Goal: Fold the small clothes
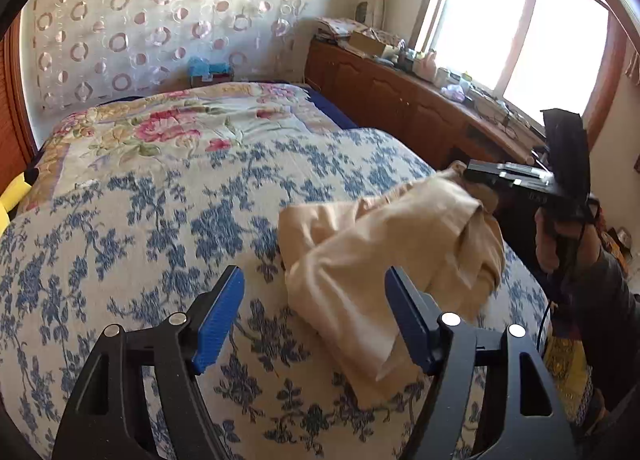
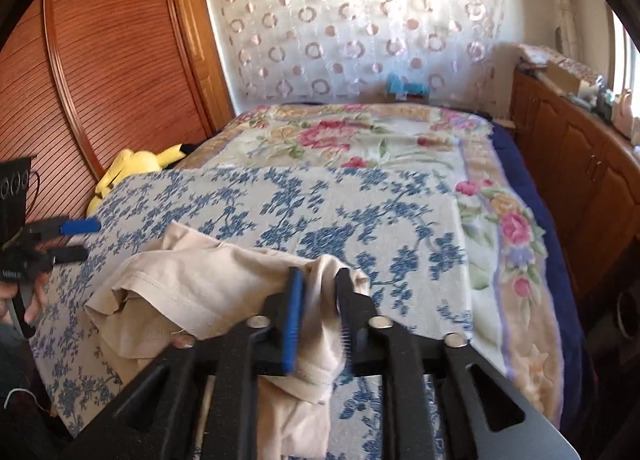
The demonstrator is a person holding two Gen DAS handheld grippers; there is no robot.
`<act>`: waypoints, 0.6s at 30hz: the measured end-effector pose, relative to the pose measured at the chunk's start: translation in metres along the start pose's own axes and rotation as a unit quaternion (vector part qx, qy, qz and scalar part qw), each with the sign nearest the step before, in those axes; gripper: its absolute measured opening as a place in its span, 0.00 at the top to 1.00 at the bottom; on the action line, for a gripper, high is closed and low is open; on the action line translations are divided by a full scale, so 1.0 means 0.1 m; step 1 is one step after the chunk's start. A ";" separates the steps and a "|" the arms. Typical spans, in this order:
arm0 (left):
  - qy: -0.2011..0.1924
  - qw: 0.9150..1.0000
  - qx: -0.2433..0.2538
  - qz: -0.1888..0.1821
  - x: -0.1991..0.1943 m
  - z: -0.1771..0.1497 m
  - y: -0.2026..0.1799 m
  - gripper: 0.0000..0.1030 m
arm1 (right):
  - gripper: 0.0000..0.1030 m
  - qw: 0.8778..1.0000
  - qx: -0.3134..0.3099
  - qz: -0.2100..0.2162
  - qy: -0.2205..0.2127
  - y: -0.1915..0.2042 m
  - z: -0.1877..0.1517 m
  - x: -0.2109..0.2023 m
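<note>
A small beige garment [image 1: 384, 248] lies crumpled on the blue-flowered bed cover [image 1: 140, 228], one end lifted toward the right. My left gripper [image 1: 316, 320] is open and empty, just above the cover, with the garment's near end between and beyond its blue pads. My right gripper [image 2: 320, 320] is shut on a bunched edge of the beige garment [image 2: 200, 280] and holds it up off the bed. In the left wrist view the right gripper [image 1: 468, 174] shows at the garment's far end. In the right wrist view the left gripper [image 2: 80, 240] shows open at the left.
A pink-flowered blanket [image 1: 192, 120] covers the far half of the bed. A wooden cabinet [image 1: 400, 100] with clutter runs along the right under a window. A yellow plush toy [image 2: 132, 168] lies at the bed's left edge by a wooden slatted door [image 2: 100, 60].
</note>
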State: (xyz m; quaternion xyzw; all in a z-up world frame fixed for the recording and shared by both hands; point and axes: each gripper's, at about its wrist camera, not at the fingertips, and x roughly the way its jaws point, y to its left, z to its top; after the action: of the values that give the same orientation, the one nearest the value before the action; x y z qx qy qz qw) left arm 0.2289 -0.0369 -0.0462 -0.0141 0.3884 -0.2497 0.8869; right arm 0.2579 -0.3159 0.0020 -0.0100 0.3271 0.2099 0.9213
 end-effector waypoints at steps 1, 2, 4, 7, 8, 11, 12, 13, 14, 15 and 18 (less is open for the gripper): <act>0.007 1.000 0.004 -0.006 0.00 -0.07 -0.01 0.27 | 0.60 1.000 -0.001 -0.004 -0.007 0.00 -0.03 -0.08; 0.013 1.000 0.007 -0.009 0.01 -0.13 -0.02 0.27 | 0.54 1.000 -0.003 -0.003 -0.014 -0.01 -0.05 -0.14; 0.032 0.999 0.016 -0.016 0.01 -0.28 -0.05 0.27 | 0.51 1.000 -0.013 -0.004 -0.024 0.05 -0.10 -0.29; 0.057 0.998 0.024 -0.013 0.05 -0.45 -0.06 0.27 | 0.44 0.999 -0.036 0.009 -0.021 0.16 -0.24 -0.41; 0.062 0.998 0.028 -0.009 0.06 -0.48 -0.07 0.27 | 0.44 0.999 -0.047 0.012 -0.012 0.21 -0.29 -0.40; 0.077 0.996 0.035 -0.002 0.15 -0.54 -0.08 0.27 | 0.44 0.996 -0.081 0.011 0.022 0.35 -0.42 -0.28; 0.080 0.996 0.034 0.000 0.19 -0.53 -0.08 0.27 | 0.44 0.995 -0.091 0.011 0.032 0.38 -0.44 -0.25; 0.082 0.996 0.033 0.001 0.23 -0.51 -0.09 0.27 | 0.44 0.994 -0.099 0.010 0.040 0.41 -0.46 -0.19; 0.080 0.996 0.035 0.003 0.26 -0.47 -0.10 0.27 | 0.44 0.993 -0.104 0.007 0.047 0.43 -0.45 -0.12; 0.077 0.996 0.035 0.006 0.28 -0.42 -0.11 0.27 | 0.44 0.993 -0.106 0.003 0.050 0.44 -0.43 -0.07; 0.060 0.998 0.034 0.011 0.32 -0.28 -0.11 0.27 | 0.44 0.993 -0.109 -0.005 0.043 0.43 -0.30 0.05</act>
State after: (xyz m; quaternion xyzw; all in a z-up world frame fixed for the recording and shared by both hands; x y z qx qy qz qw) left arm 0.2231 -0.0567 -0.0850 0.0356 0.4327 -0.2536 0.8644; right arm 0.2264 -0.2799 -0.0191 -0.1204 0.3414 0.2394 0.9009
